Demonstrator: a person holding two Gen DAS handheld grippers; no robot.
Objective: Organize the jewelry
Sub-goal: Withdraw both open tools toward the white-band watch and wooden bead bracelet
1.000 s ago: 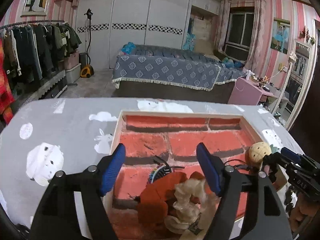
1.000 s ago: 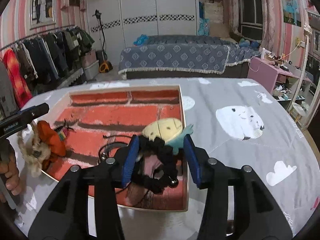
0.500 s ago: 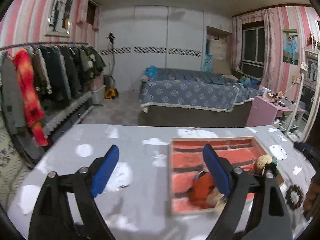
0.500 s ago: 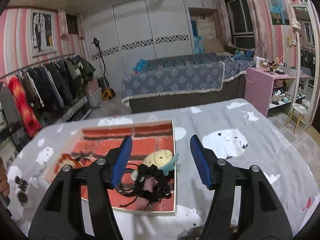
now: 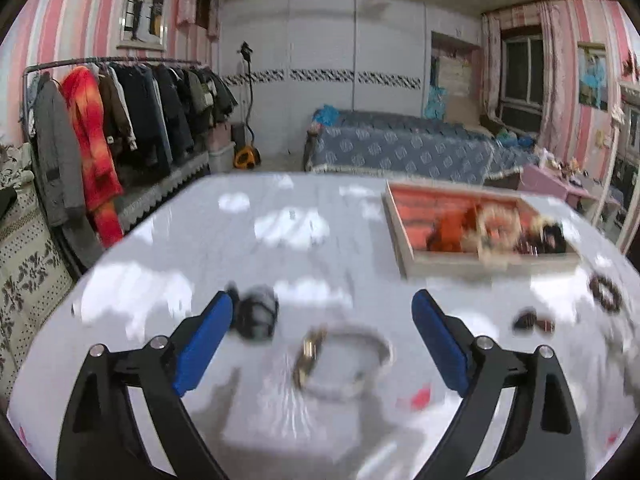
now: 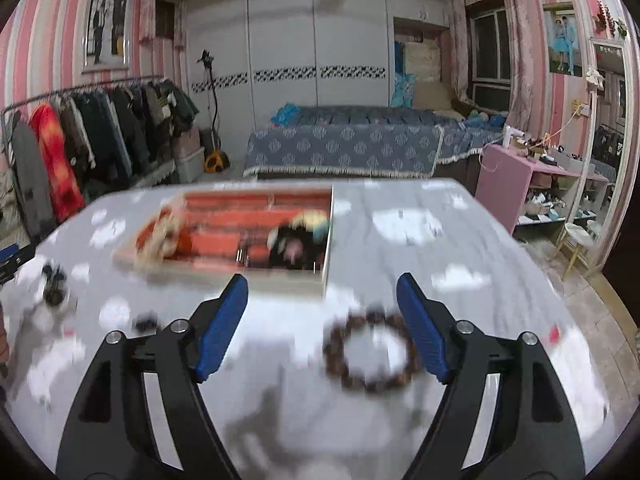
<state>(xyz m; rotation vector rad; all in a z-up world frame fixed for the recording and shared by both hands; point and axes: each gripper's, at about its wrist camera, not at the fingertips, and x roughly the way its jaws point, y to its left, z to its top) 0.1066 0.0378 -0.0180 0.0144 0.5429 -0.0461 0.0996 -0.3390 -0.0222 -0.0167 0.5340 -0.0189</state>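
A shallow tray [image 5: 416, 264] [image 6: 324, 276] with a red brick-pattern floor sits on the grey cloth-covered table; orange and beige scrunchies [image 5: 444, 232] [image 6: 168, 236] and a dark hair tie with a yellow plush [image 6: 300, 236] lie in it. My left gripper [image 5: 322, 332] hovers over a thin necklace with a gold clasp [image 5: 340, 356], jaws opening, nothing between its pads. A dark furry piece [image 5: 258, 316] lies by its left finger. My right gripper [image 6: 322, 324] hangs above a brown bead bracelet [image 6: 370, 354], jaws opening and empty. Both views are motion-blurred.
A small dark trinket [image 5: 534, 322] [image 6: 146, 324] and the bead bracelet [image 5: 606, 294] lie on the cloth near the tray. Beyond the table stand a clothes rack [image 5: 120, 120], a bed [image 6: 344, 148] and a pink side table [image 6: 516, 184].
Both grippers opened, left the scrunchies and the hair tie in the tray, and pulled back from it. The left swung left over the necklace; the right now hangs over the bead bracelet.
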